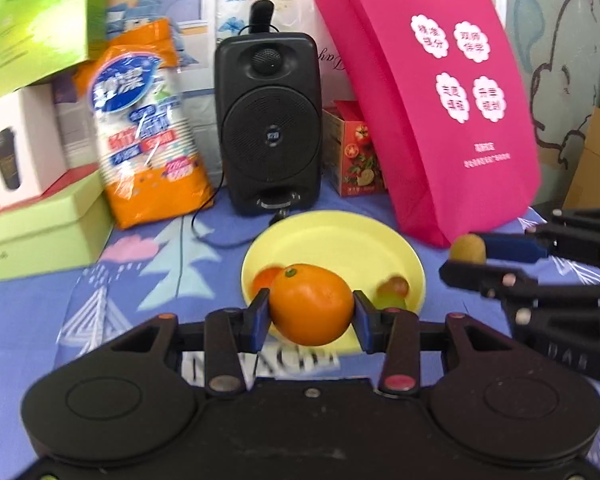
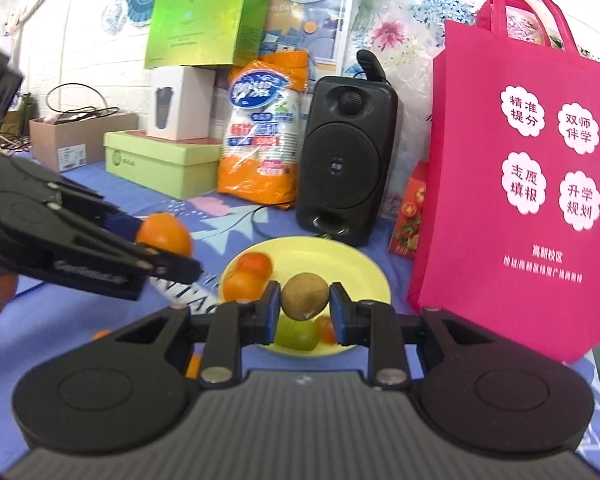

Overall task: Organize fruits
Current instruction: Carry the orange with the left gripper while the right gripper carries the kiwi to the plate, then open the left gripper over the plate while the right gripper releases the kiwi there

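Now left gripper (image 1: 311, 312) grips orange (image 1: 311, 304), right gripper (image 2: 305, 307) kiwi (image 2: 304, 295).

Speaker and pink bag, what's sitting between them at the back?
A red box with tomato pictures stands between the speaker and the pink bag, partly hidden behind the bag; the left wrist view shows it best.
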